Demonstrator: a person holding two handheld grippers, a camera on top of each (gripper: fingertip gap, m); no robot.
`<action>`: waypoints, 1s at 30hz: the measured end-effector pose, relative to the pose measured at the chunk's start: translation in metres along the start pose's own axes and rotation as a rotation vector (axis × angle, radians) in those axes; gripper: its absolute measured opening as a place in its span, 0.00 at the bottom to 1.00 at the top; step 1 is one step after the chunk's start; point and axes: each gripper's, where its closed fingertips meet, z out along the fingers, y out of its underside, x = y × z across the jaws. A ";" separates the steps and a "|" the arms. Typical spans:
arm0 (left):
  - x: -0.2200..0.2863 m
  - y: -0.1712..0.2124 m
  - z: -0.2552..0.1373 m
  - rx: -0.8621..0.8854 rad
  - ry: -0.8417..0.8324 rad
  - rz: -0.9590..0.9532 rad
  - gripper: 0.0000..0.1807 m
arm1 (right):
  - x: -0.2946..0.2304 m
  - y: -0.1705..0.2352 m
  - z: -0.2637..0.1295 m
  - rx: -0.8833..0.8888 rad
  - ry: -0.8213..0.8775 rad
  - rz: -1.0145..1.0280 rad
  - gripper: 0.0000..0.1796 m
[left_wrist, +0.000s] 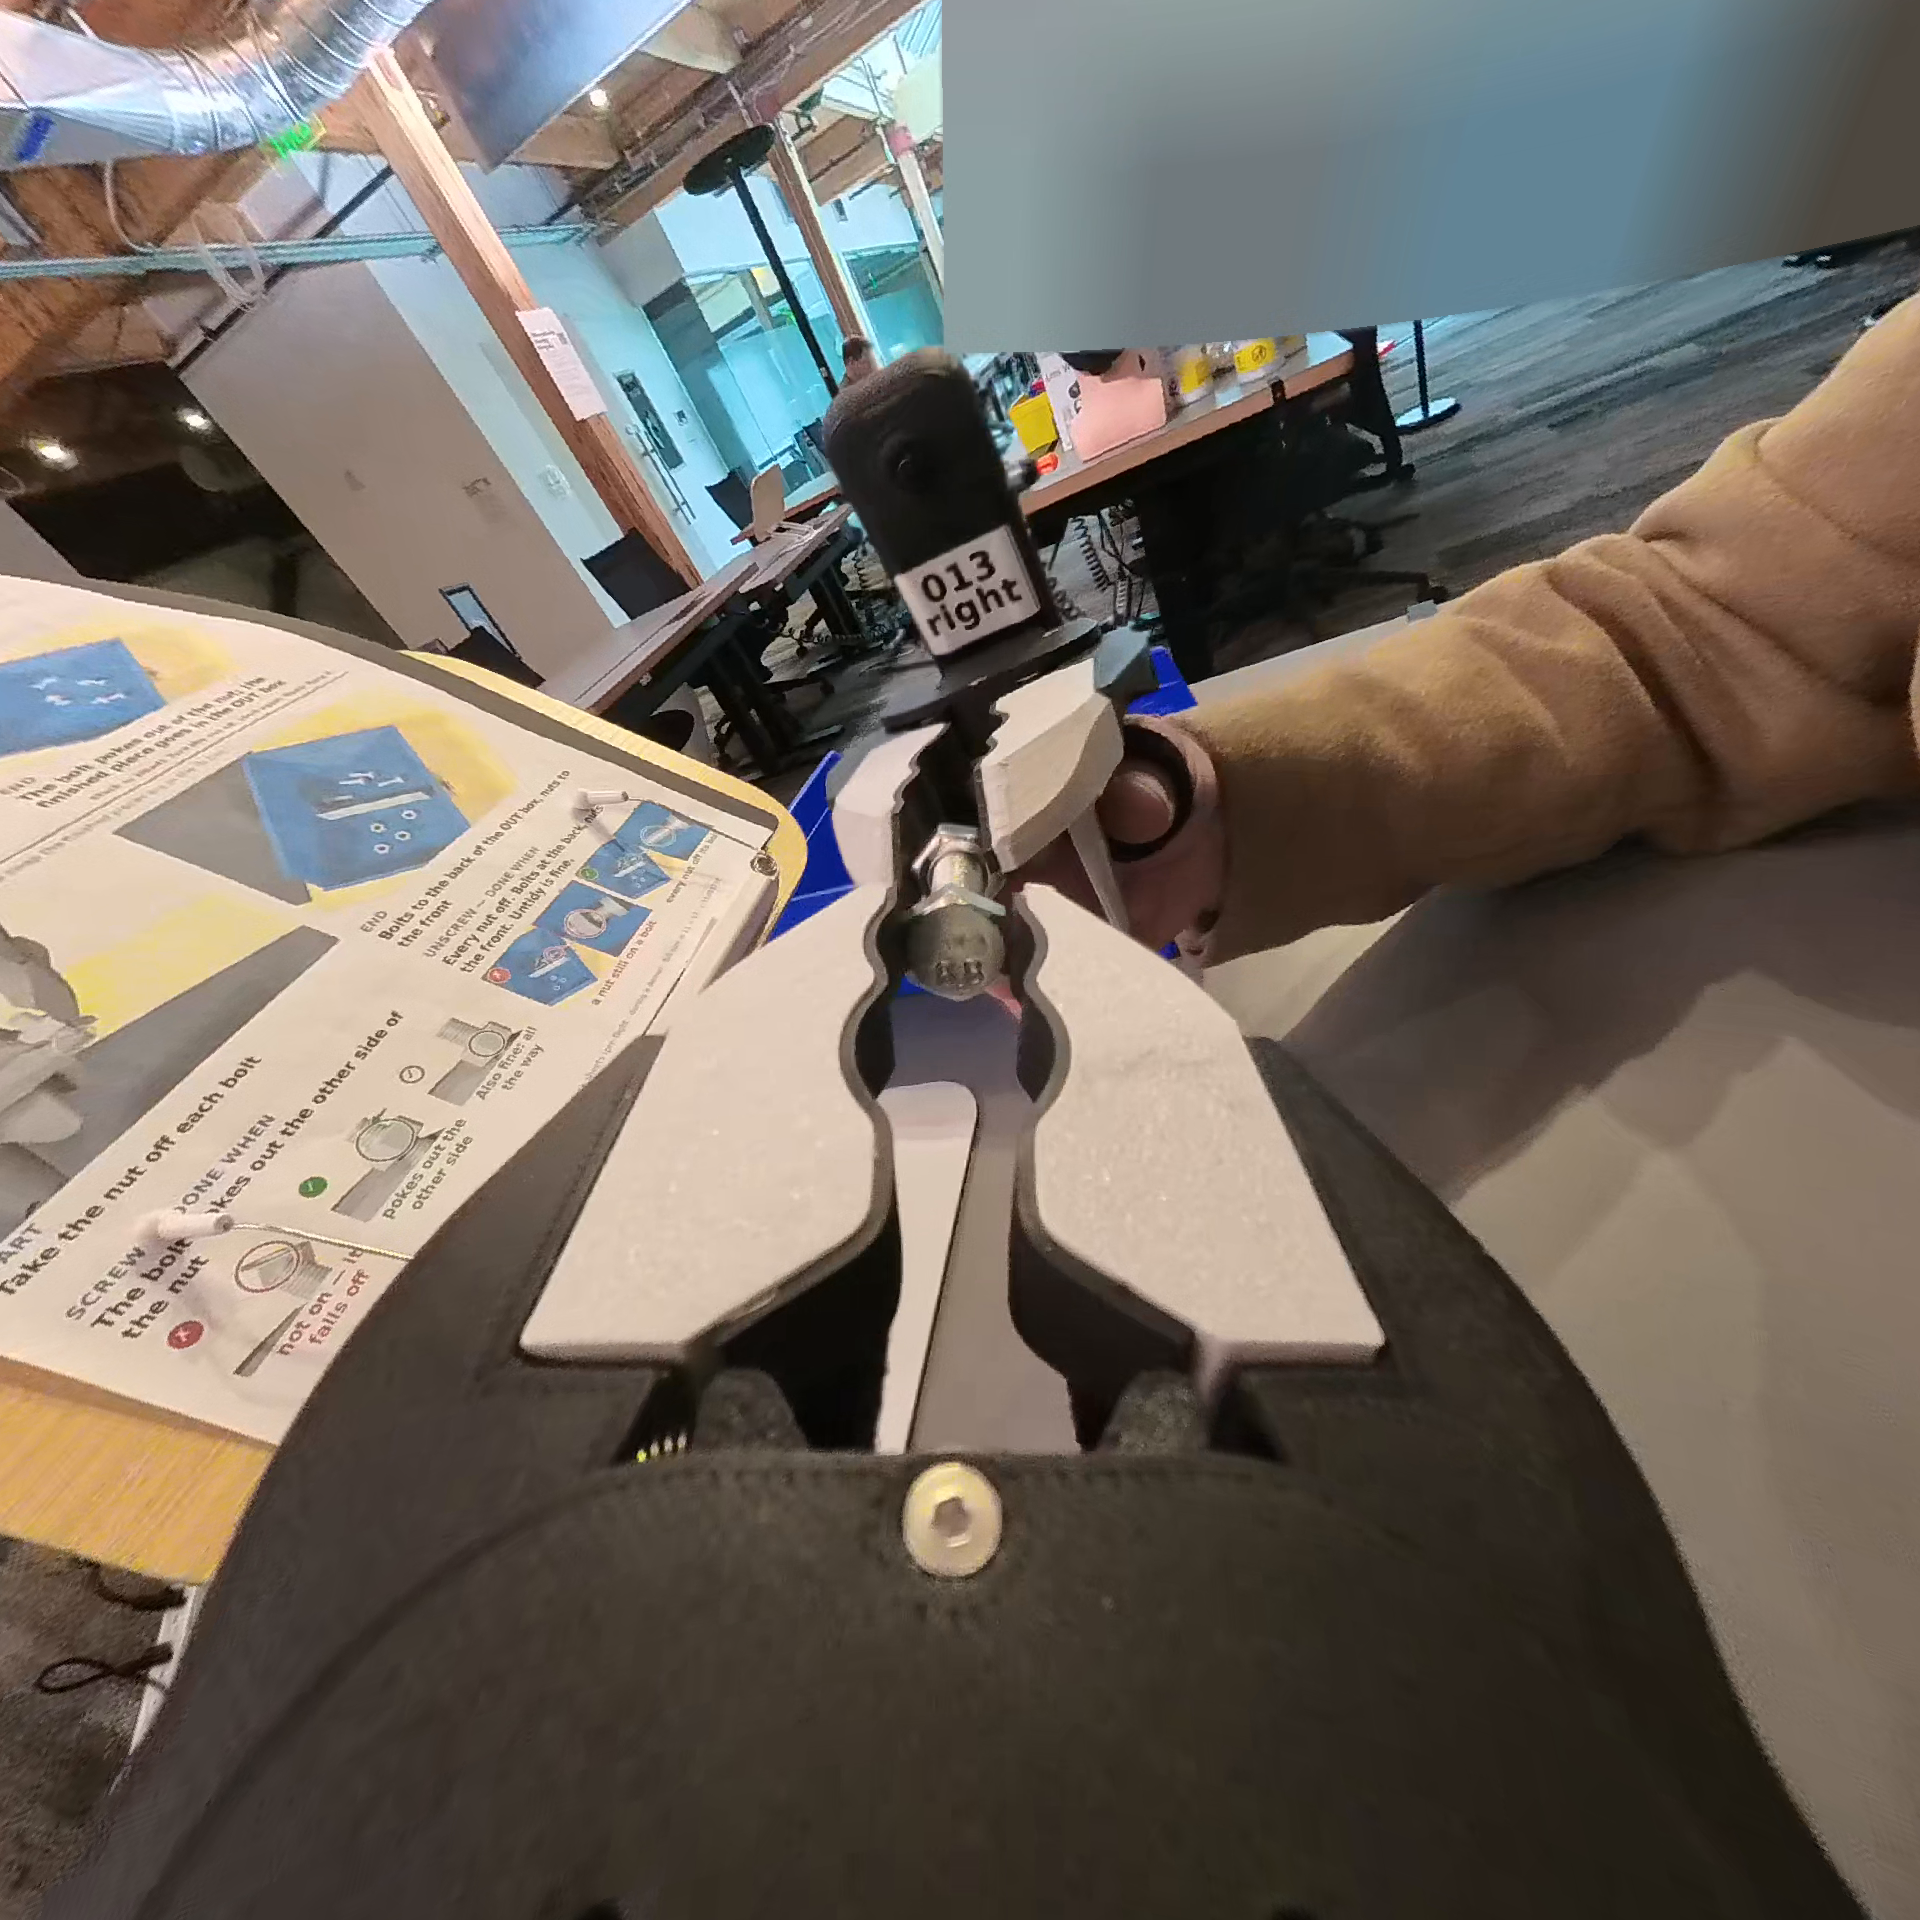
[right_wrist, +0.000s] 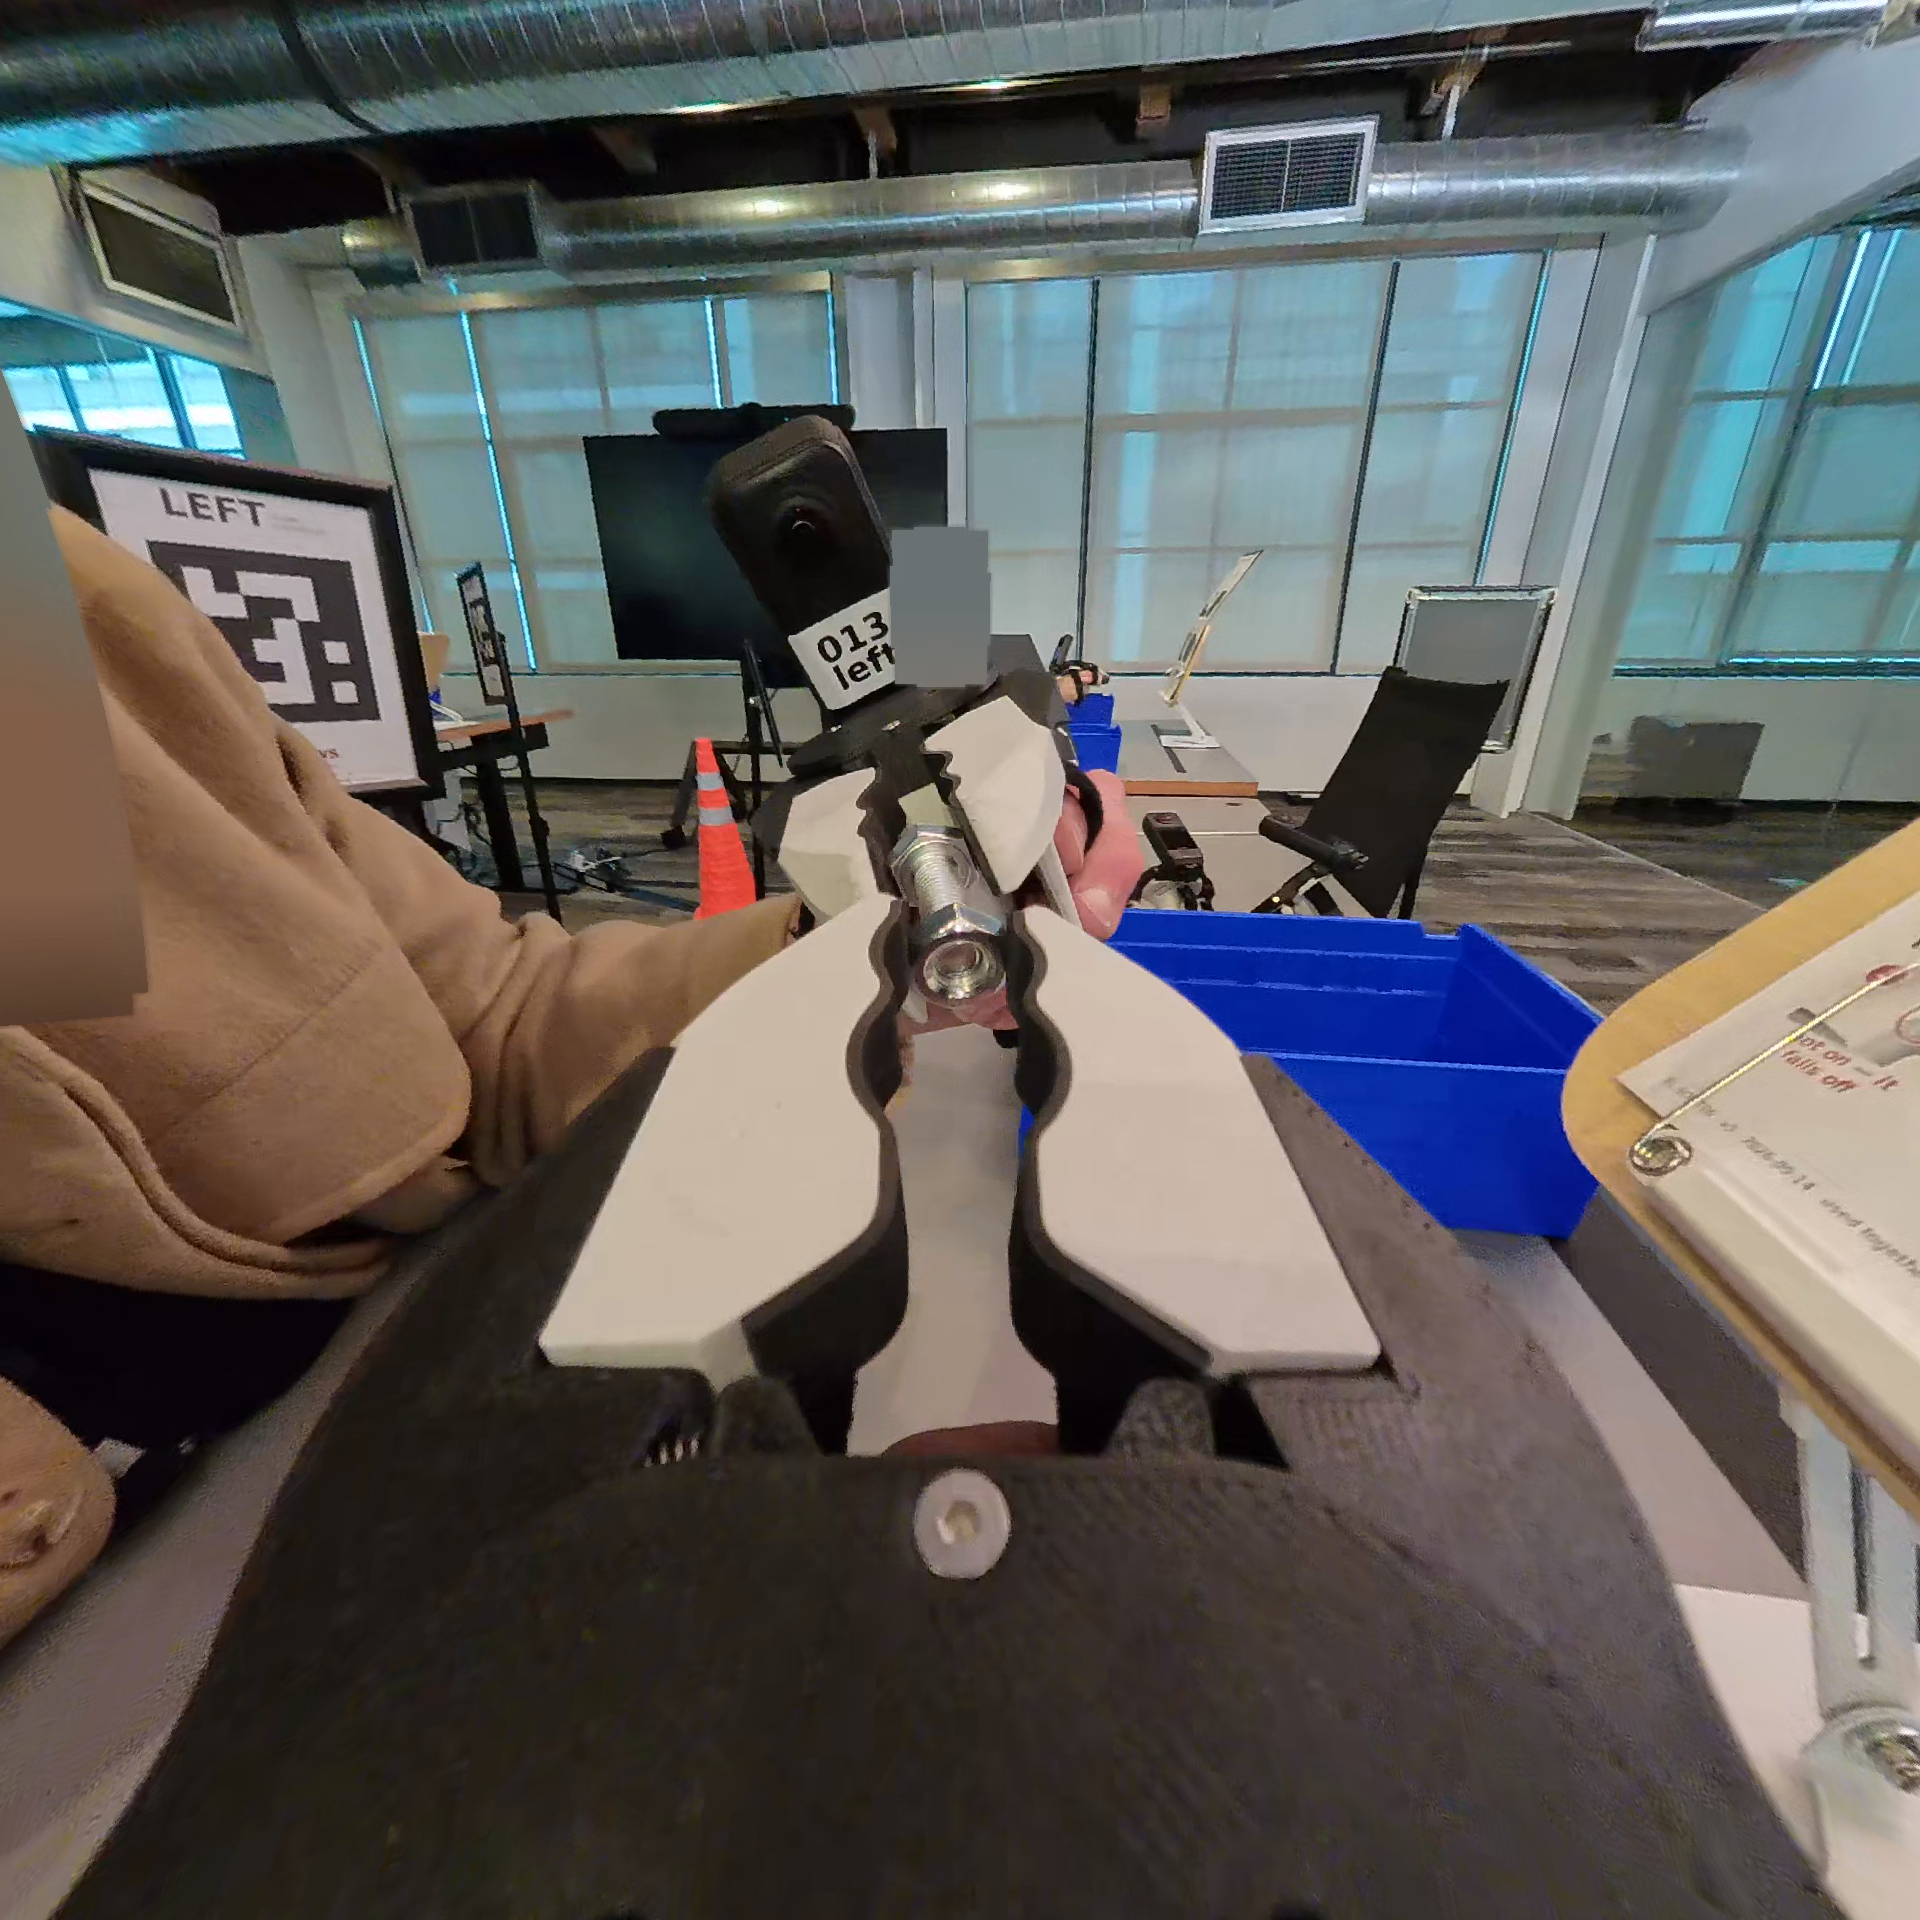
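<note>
Between your two sets of fingers, raised above the bench, sits one bolt (left_wrist: 951, 940): your left gripper (left_wrist: 951, 966) is closed on its head, your right gripper (right_wrist: 951, 961) is closed on the threaded end by a nut (right_wrist: 958, 920). Both grips are at the tips only — tilt either hand and the bolt could slip free, perhaps missing the blue bin (right_wrist: 1382, 1049).

An open-plan office turned lab. Bare ducts (right_wrist: 935, 218) and wooden posts (left_wrist: 499, 301) run under an unfinished ceiling, with tall windows (right_wrist: 1247, 457) along one wall. Rows of desks (left_wrist: 1174, 457) with black chairs (right_wrist: 1392, 790) stand on carpet. A dark screen (right_wrist: 665, 540), an orange cone (right_wrist: 717, 831) and a framed marker board (right_wrist: 260, 613) stand about.
</note>
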 end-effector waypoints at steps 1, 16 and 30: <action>0.000 0.000 0.000 -0.001 -0.001 0.000 0.10 | 0.000 0.000 0.000 0.002 -0.004 0.007 0.10; -0.001 0.008 -0.004 0.197 0.357 -0.770 0.10 | 0.005 0.009 0.003 -0.423 0.366 -1.101 0.10; -0.003 0.011 -0.004 0.230 0.365 -0.799 0.10 | 0.007 0.010 0.004 -0.389 0.368 -1.019 0.10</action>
